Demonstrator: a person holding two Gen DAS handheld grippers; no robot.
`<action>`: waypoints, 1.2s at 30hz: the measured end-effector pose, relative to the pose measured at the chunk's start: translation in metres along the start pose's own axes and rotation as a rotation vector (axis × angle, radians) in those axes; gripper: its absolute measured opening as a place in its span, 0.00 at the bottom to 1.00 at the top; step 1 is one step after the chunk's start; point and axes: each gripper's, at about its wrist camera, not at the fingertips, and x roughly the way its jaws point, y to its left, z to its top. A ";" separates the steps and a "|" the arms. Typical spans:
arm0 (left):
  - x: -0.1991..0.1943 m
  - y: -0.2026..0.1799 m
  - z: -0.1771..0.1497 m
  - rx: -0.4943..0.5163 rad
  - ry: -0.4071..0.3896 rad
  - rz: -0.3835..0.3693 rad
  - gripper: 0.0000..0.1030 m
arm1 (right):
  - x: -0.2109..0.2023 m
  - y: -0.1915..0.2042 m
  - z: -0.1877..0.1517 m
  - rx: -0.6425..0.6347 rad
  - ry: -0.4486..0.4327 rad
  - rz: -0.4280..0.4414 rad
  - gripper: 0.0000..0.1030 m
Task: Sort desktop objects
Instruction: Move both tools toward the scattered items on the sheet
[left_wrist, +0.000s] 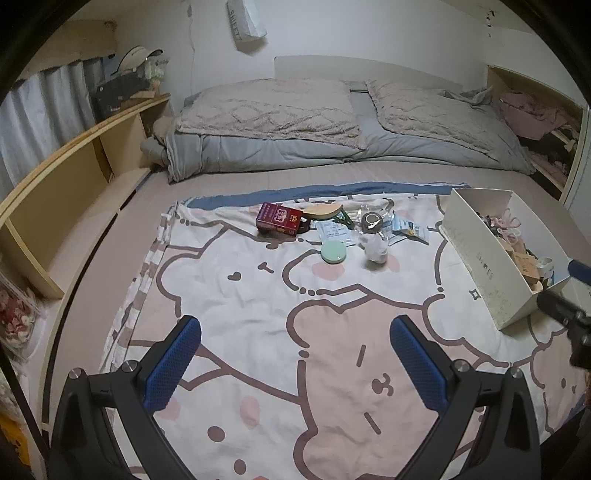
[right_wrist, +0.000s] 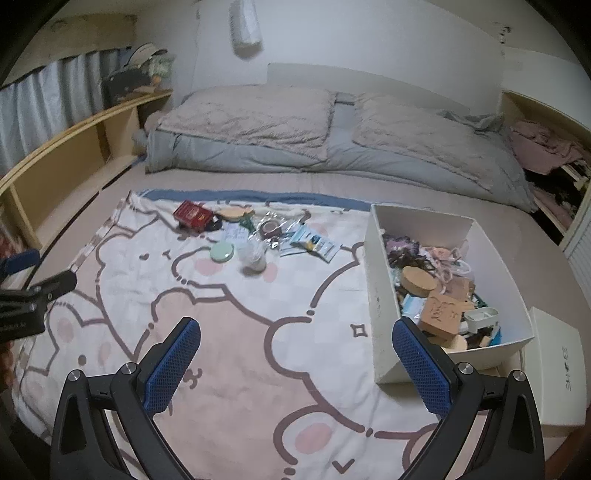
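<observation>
Your left hand-held gripper (left_wrist: 295, 363) and right hand-held gripper (right_wrist: 297, 365) both hang spread and empty over the cartoon sheet (left_wrist: 258, 332). Left of the white box (right_wrist: 380, 295) lies the clutter: the red packet (left_wrist: 279, 218) farthest out, stiff and light, so pinch its long sides; nearer, the mint round disc (left_wrist: 333, 252), flat and slippery, so take its rim; then the crinkly clear bags (left_wrist: 375, 248), soft. The box's printing looks like "SHOES".

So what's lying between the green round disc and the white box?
In the right wrist view, a small white cup sits just beside the green disc, some packets lie farther back, then bare cartoon sheet up to the white box.
</observation>
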 end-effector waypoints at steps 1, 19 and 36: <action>0.001 0.001 0.000 -0.003 0.002 -0.004 1.00 | 0.002 0.002 0.000 -0.007 0.011 0.015 1.00; 0.032 -0.007 0.005 0.007 0.047 -0.031 1.00 | 0.053 -0.002 0.031 0.034 0.098 0.126 1.00; 0.073 -0.028 0.014 0.035 0.083 0.035 1.00 | 0.133 -0.003 0.079 0.076 0.136 0.098 1.00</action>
